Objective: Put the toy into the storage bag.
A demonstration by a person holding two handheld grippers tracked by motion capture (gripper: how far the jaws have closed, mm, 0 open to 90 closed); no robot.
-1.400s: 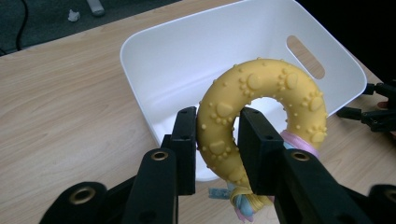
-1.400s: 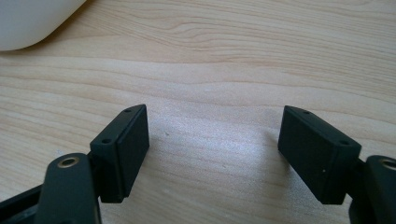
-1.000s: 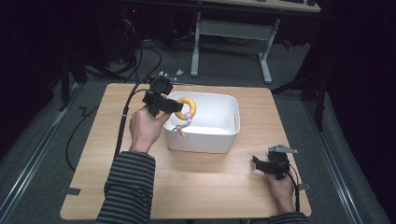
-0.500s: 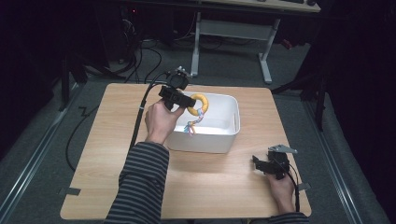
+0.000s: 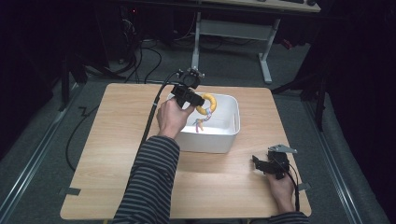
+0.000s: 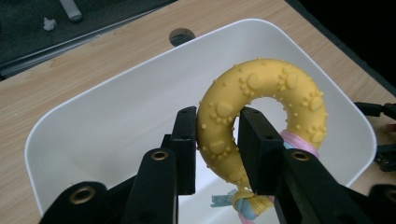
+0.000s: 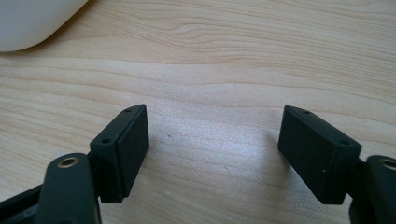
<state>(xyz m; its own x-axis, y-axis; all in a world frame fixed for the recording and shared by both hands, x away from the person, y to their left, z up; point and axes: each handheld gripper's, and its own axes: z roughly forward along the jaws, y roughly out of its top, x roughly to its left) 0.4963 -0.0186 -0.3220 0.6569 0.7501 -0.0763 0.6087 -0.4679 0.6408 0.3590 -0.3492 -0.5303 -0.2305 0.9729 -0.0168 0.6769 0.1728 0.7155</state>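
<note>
The yellow ring toy (image 6: 261, 112), with its knotted rope tail (image 6: 245, 203) dangling, hangs over the white bin (image 6: 116, 112) — clamped across one side of its band by the left tool (image 6: 215, 149). The grip is narrow and the nubbed rubber curved, so the ring could swivel or slip out. The right tool (image 7: 212, 154) rests low over the bare counter (image 7: 243, 56), jaws wide apart, holding nothing.

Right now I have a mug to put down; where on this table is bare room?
The wooden table is bare along its left side, left of the white bin, and along its front middle, between the striped sleeve and the right hand-held gripper. It is crowded at the bin, where the left hand-held gripper holds the yellow ring toy.
</note>
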